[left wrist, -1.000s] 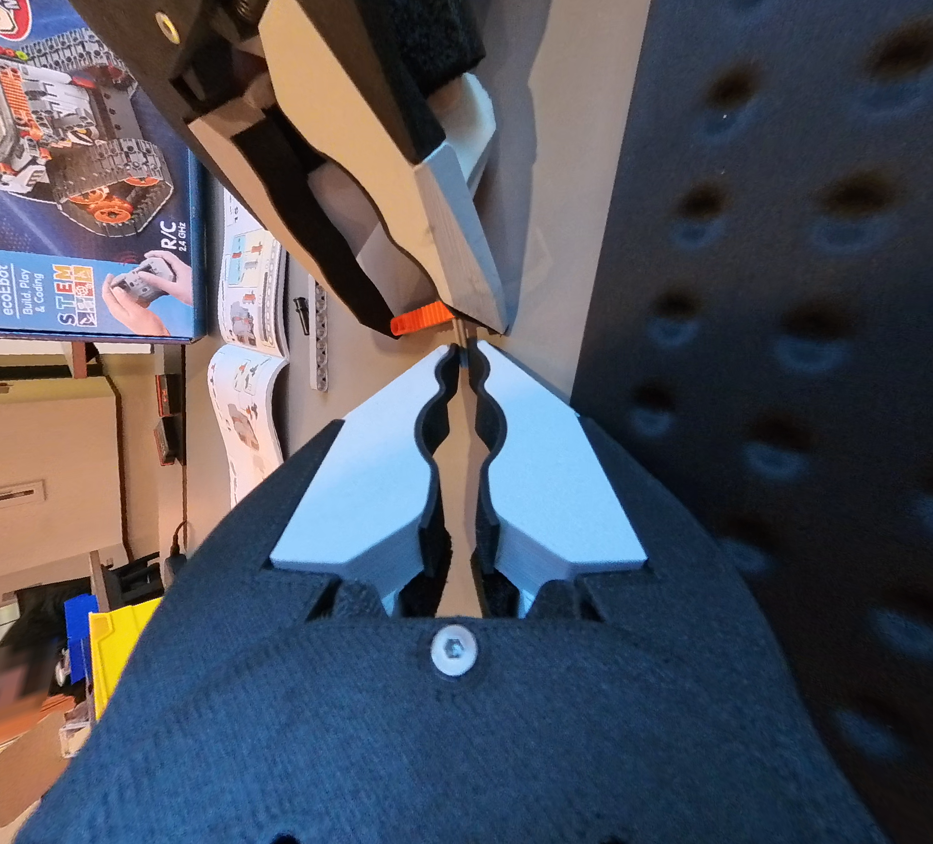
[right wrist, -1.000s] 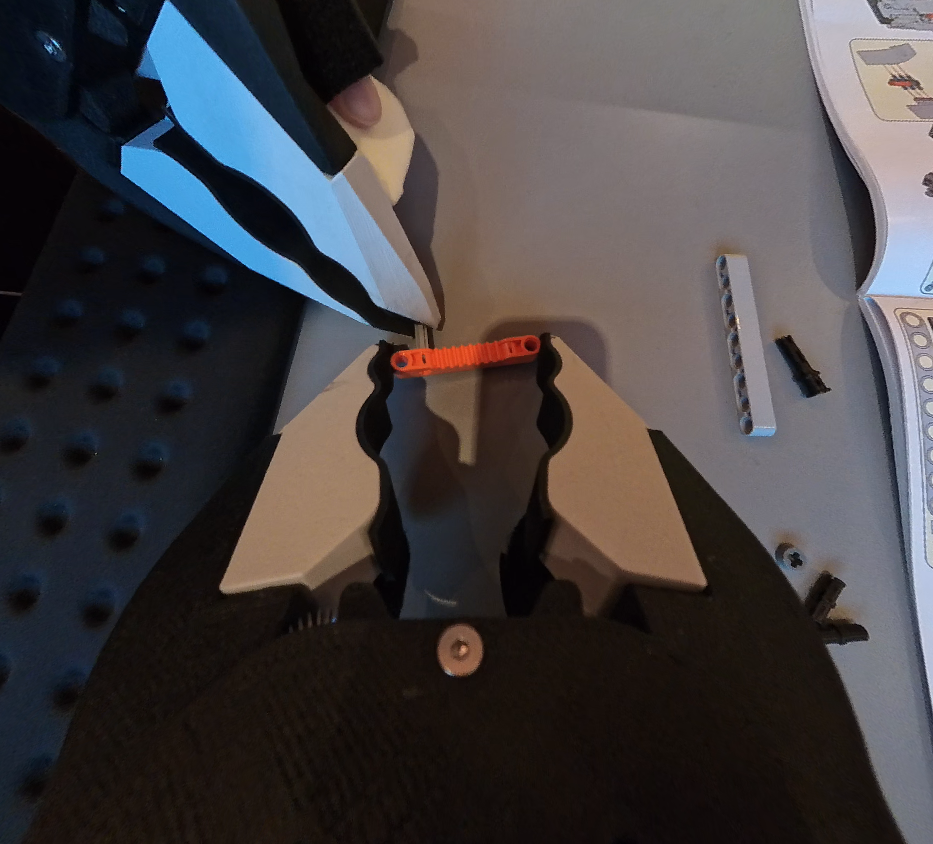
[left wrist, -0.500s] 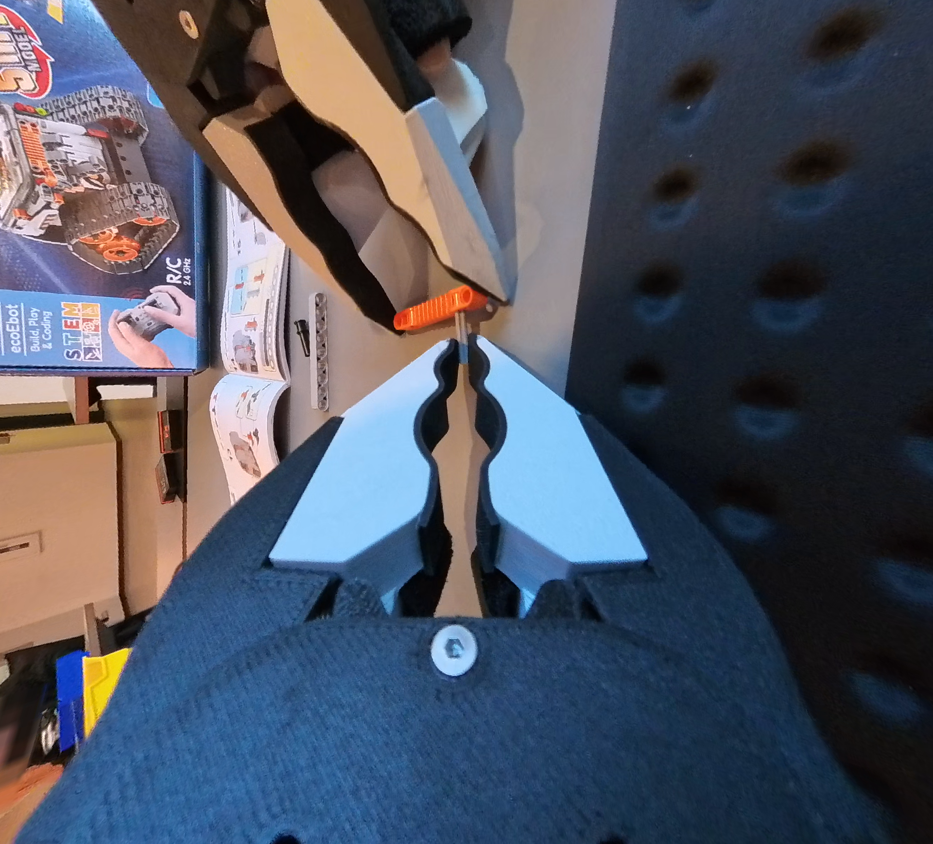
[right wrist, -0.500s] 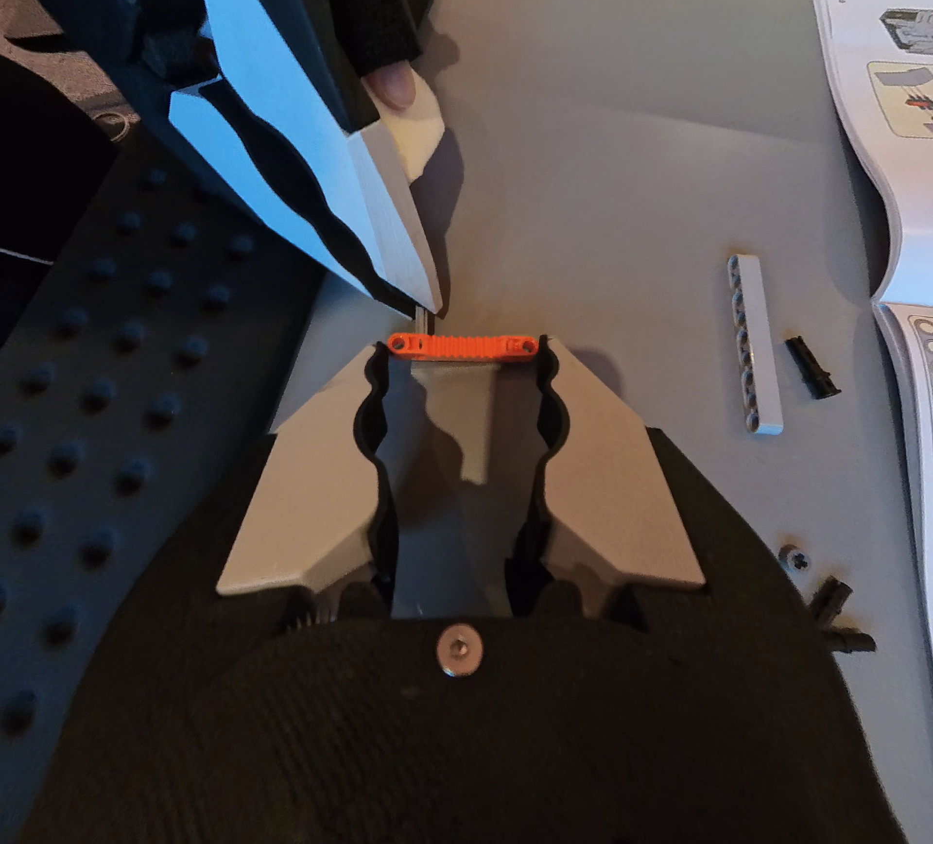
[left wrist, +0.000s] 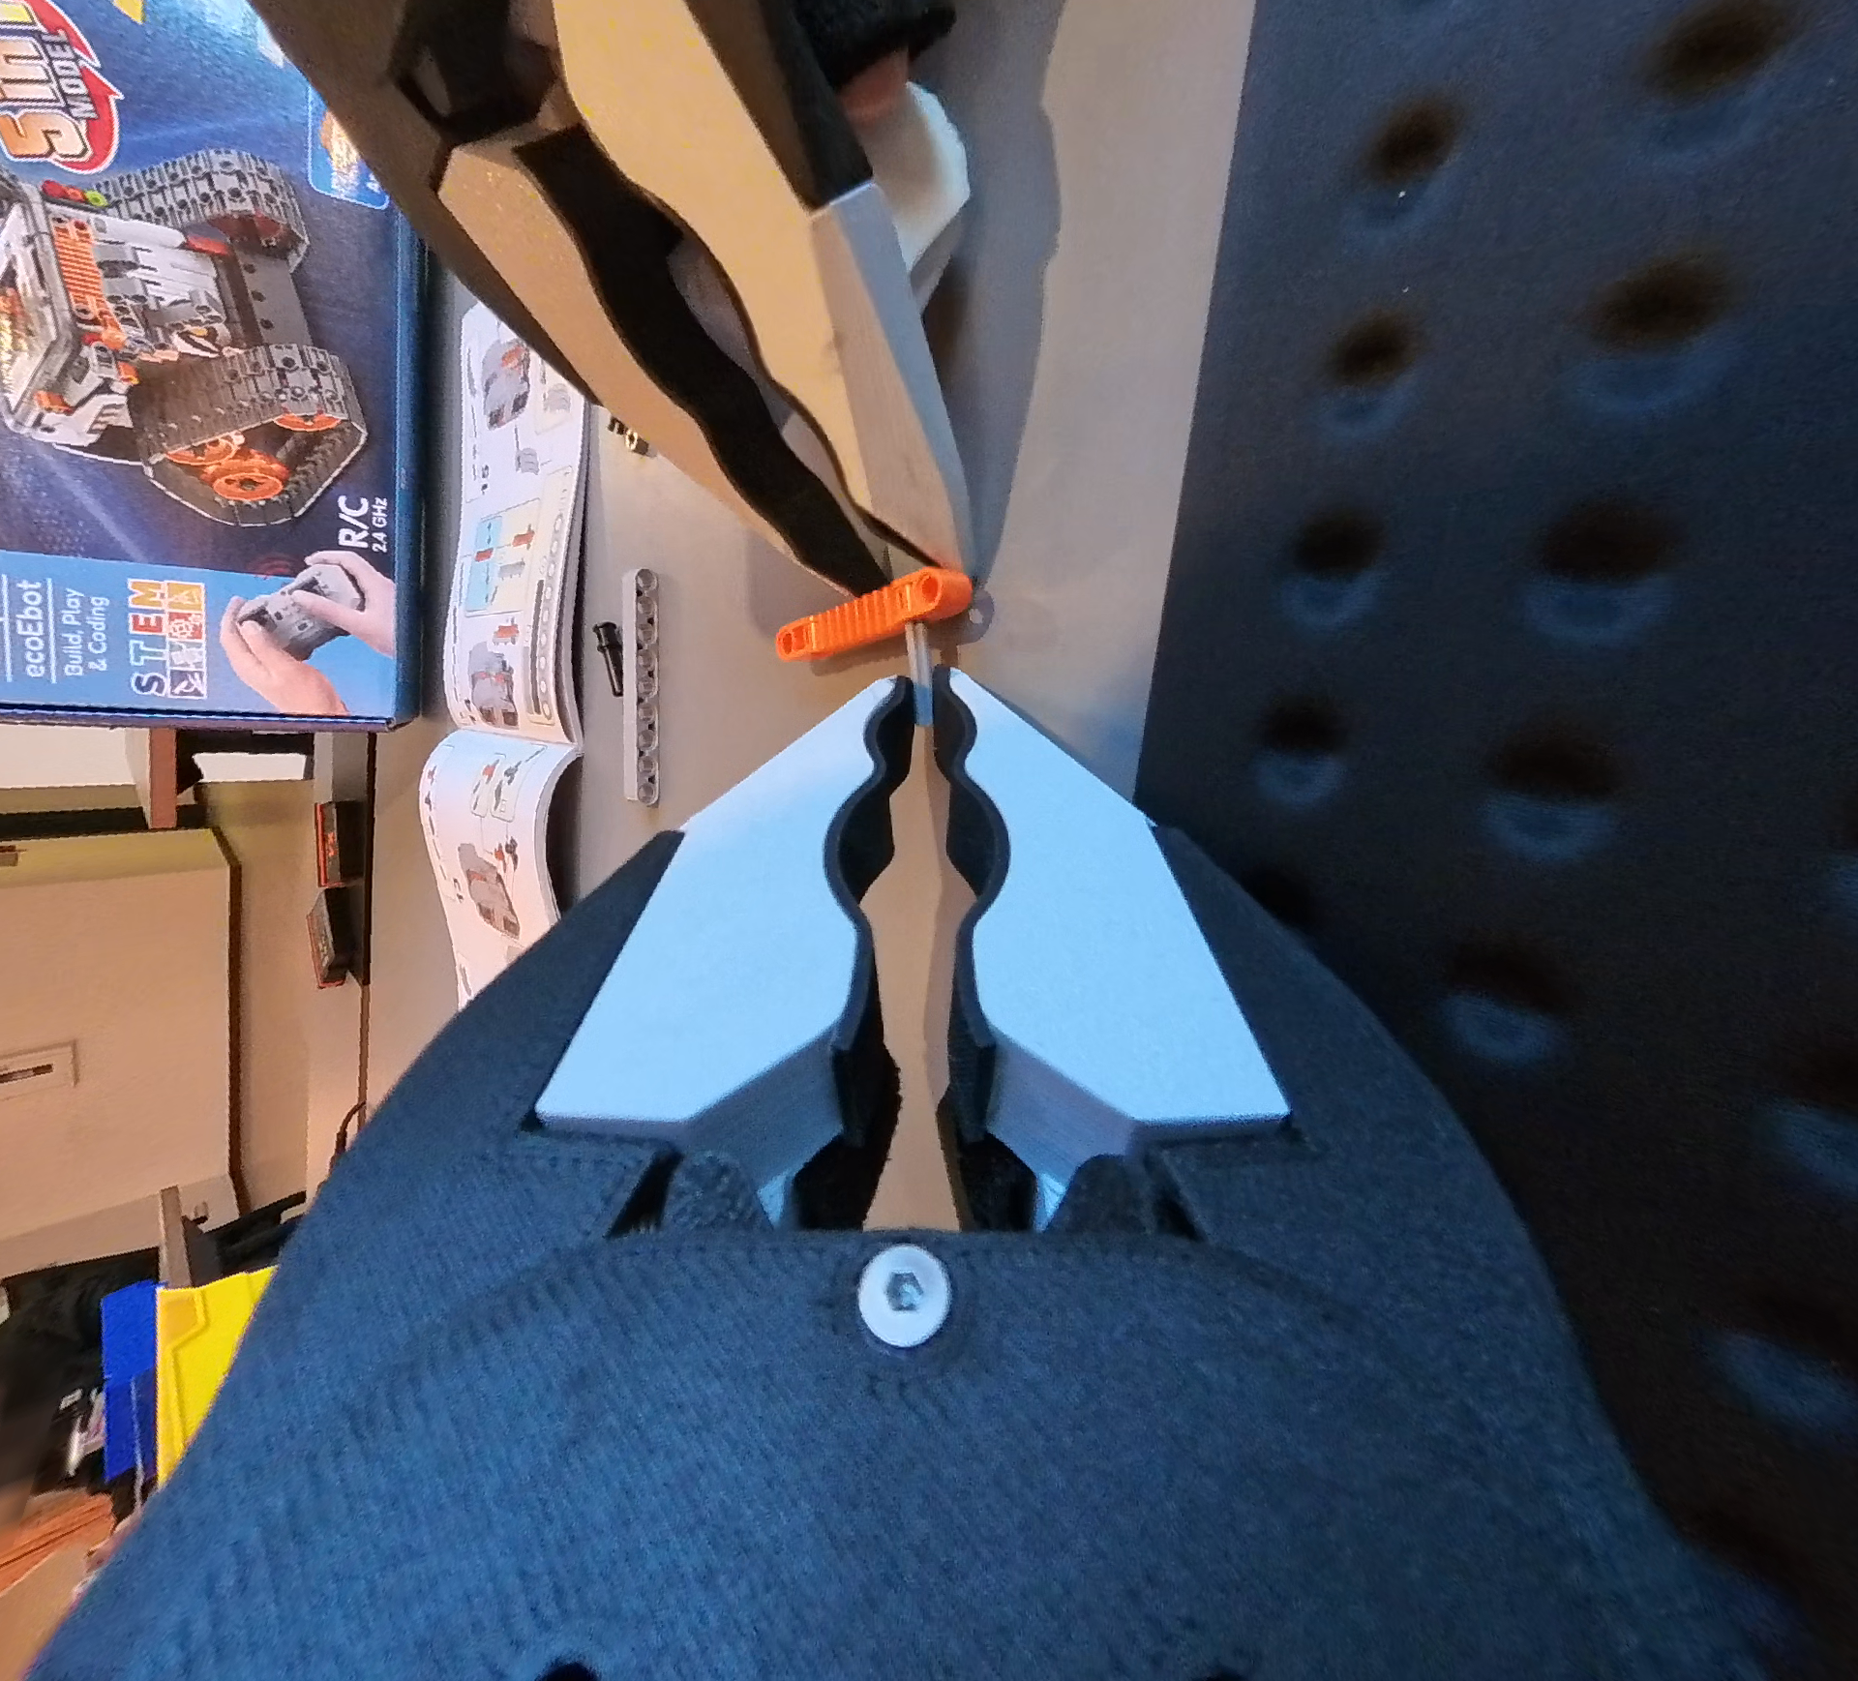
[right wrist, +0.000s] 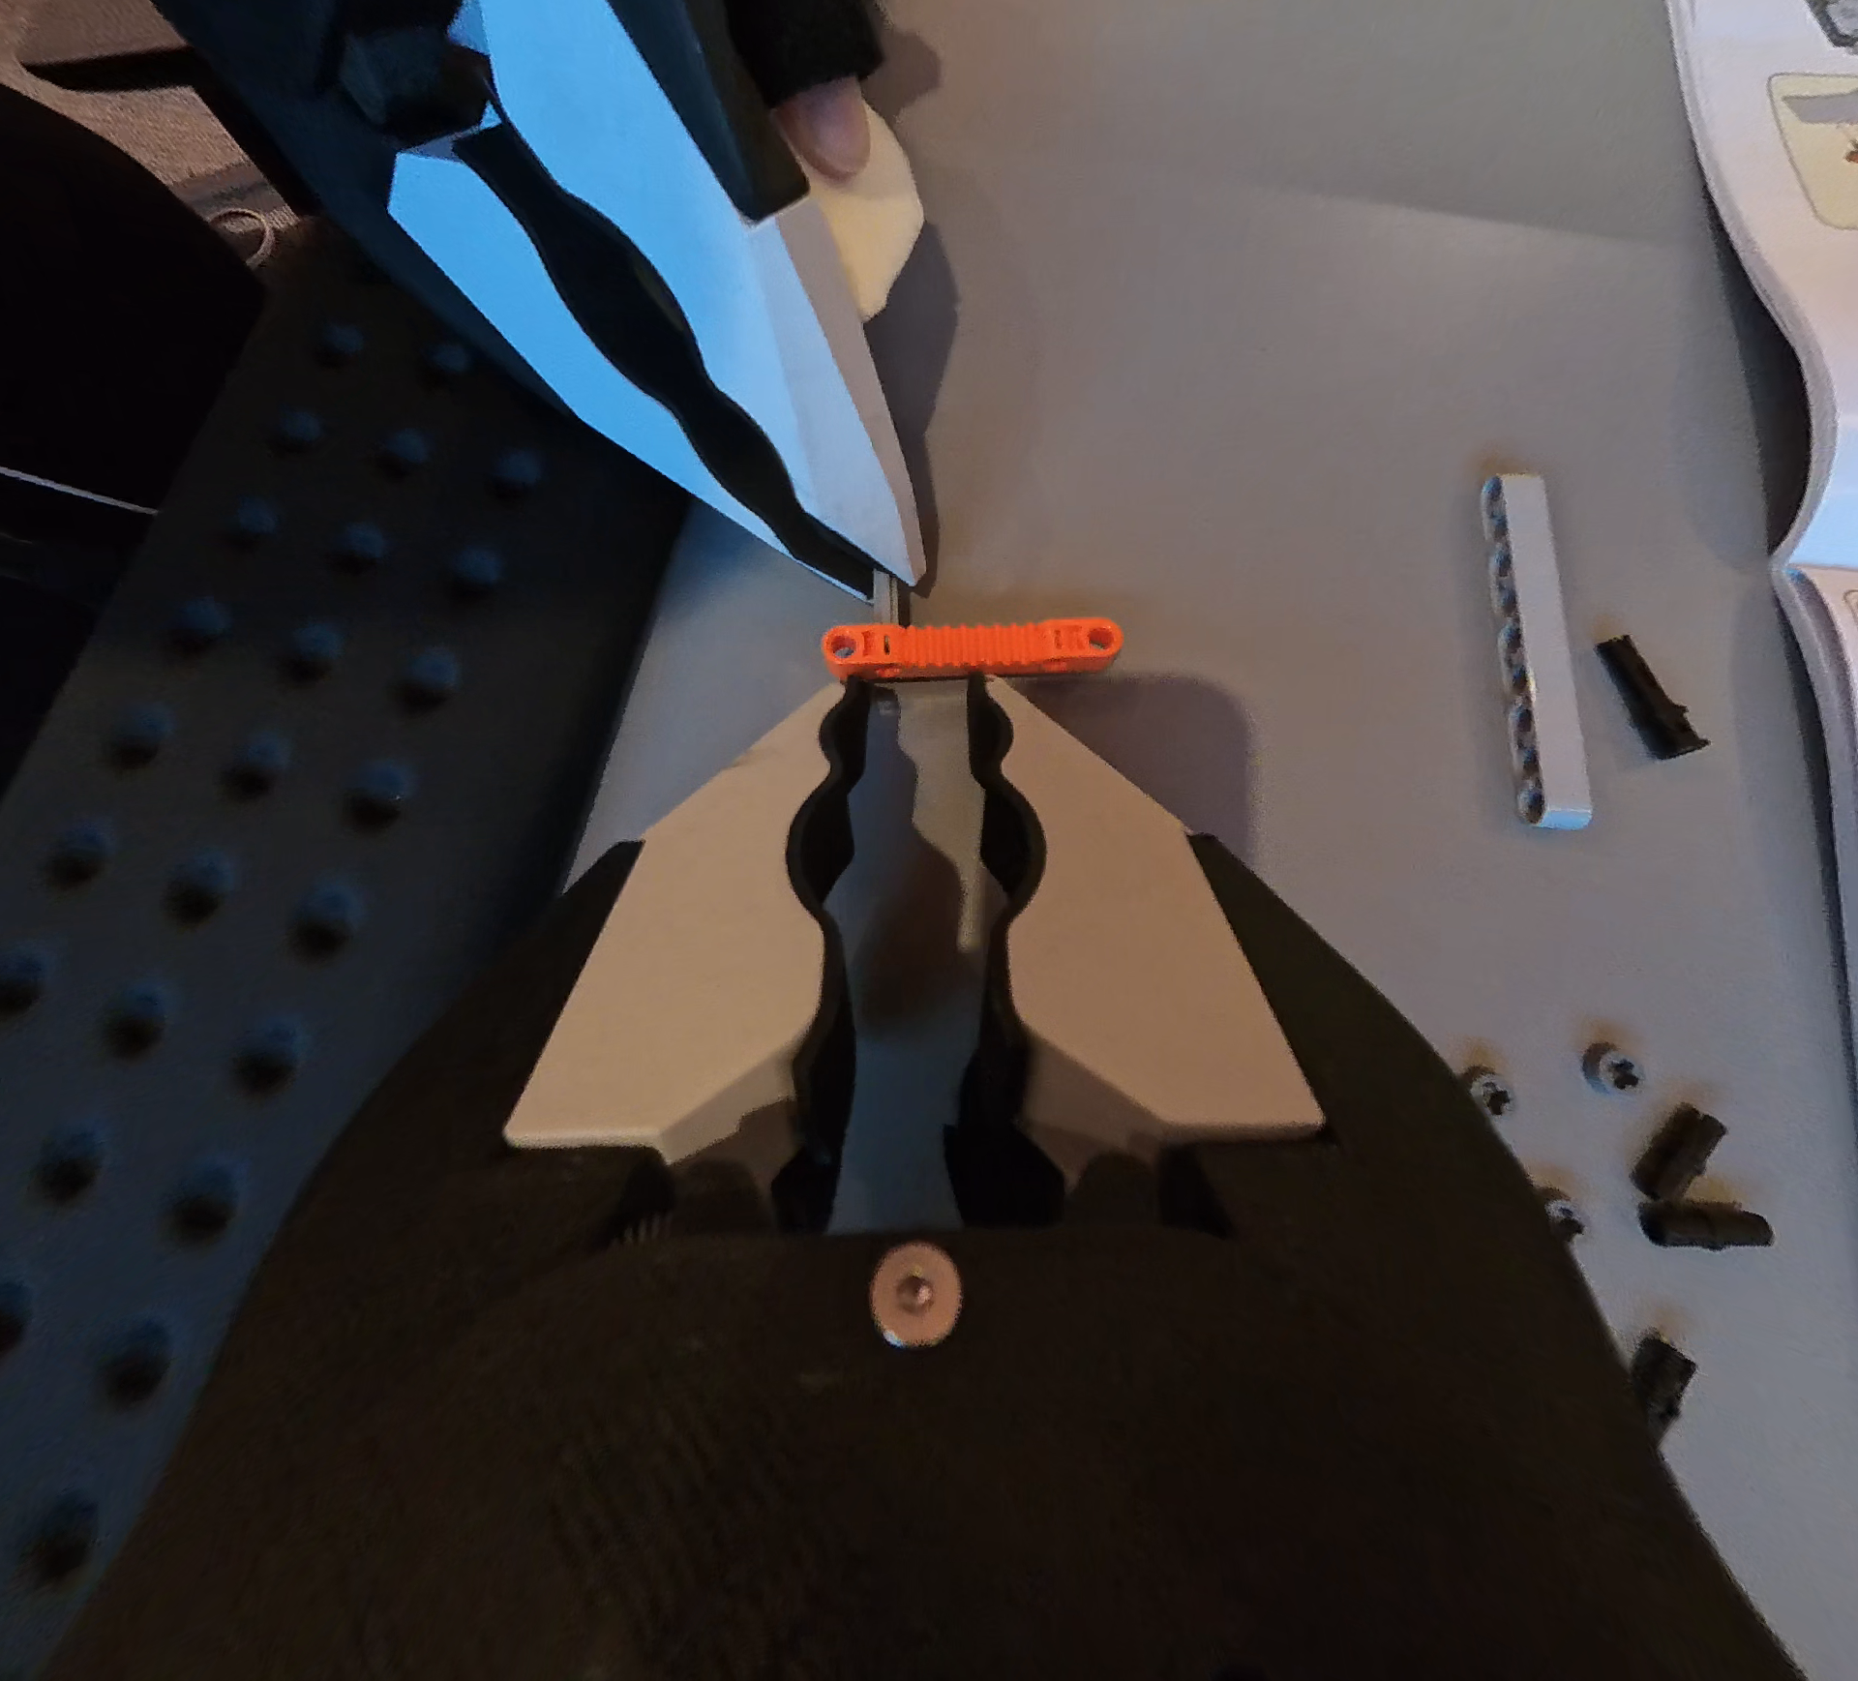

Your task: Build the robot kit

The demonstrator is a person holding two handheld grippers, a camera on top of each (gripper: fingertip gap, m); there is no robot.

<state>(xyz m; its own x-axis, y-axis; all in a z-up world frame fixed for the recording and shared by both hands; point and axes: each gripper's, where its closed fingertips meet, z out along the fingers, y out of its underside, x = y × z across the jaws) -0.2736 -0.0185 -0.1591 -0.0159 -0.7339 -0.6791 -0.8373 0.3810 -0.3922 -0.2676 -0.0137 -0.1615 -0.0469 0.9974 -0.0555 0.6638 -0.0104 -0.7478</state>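
My left gripper [left wrist: 920, 683] is shut on a thin grey axle [left wrist: 917, 652], which sticks out past its tips. An orange toothed rack [left wrist: 875, 612] sits crosswise on the axle's far end, with the axle through a hole near one end. In the right wrist view the rack [right wrist: 970, 649] lies across the tips of my right gripper [right wrist: 917, 696]. Its jaws stand narrowly apart, with a gap shorter than the rack and nothing clamped between them. The left gripper [right wrist: 898, 579] comes in from the upper left there, the axle [right wrist: 890, 602] in its tips. Both hover over the grey table [right wrist: 1257, 275].
A grey holed beam [right wrist: 1536, 667] and a black pin [right wrist: 1654, 698] lie to the right, with several small pins and bushes [right wrist: 1679, 1170] nearer. An open instruction booklet [right wrist: 1790, 225] is at the far right. A black studded mat [right wrist: 251, 728] is on the left. A toy kit box [left wrist: 191, 326] stands behind. The tips of both grippers are at nearly the same place. The black pin [right wrist: 1654, 698] lies around 12 centimetres away from my right fingertips.
The right gripper's jaws, which held the rack by its ends, have narrowed and let it go. The rack now sits on the axle across their tips. The left gripper stayed shut.
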